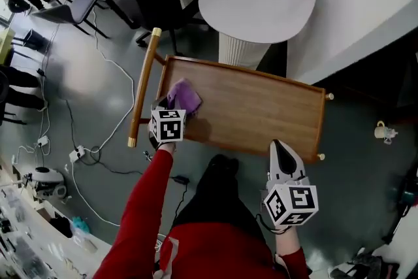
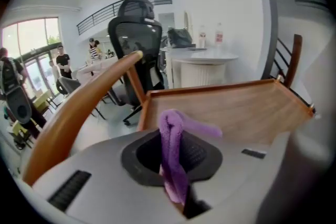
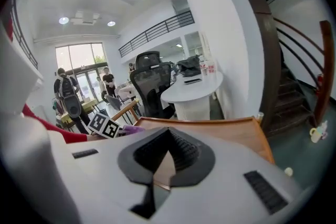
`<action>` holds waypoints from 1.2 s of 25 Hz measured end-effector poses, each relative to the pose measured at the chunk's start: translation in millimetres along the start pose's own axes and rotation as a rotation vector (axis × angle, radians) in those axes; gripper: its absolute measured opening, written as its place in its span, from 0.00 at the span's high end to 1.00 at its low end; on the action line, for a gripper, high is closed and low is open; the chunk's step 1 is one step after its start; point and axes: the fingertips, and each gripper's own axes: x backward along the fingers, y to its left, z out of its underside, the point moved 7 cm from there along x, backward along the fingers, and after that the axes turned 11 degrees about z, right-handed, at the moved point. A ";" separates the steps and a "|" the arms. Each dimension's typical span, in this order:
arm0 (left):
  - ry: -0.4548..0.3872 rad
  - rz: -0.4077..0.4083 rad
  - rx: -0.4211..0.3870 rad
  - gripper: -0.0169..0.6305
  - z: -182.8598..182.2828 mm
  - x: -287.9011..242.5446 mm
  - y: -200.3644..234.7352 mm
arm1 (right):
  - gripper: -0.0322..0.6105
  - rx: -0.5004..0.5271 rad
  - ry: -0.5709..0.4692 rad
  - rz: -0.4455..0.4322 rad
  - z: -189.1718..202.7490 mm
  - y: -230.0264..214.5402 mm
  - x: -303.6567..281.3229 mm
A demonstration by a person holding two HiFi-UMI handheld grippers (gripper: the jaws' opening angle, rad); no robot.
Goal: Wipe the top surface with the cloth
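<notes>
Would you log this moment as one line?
left hand-held gripper: shut on purple cloth, on wooden top | right hand-held gripper: shut, empty

Bright ceiling-lit daylight interior, strong fisheye warping, soft blurred edges.

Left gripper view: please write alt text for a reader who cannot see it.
The left hand-held gripper is shut on a purple cloth; beyond lies a wooden top surface with a raised rim. A wooden handle curves at left; a black office chair stands behind.
</notes>
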 end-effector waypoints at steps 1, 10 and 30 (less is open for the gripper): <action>0.008 -0.026 0.017 0.90 5.7 3.3 12.2 | 0.95 0.010 0.007 -0.021 1.4 6.4 -3.3; -0.118 -0.001 -0.047 0.90 -7.2 45.2 -11.5 | 0.95 -0.030 0.003 0.071 13.5 6.5 5.8; 0.003 0.970 -0.343 0.90 13.9 46.0 -425.6 | 0.95 -0.365 -0.081 0.617 99.4 -91.5 181.8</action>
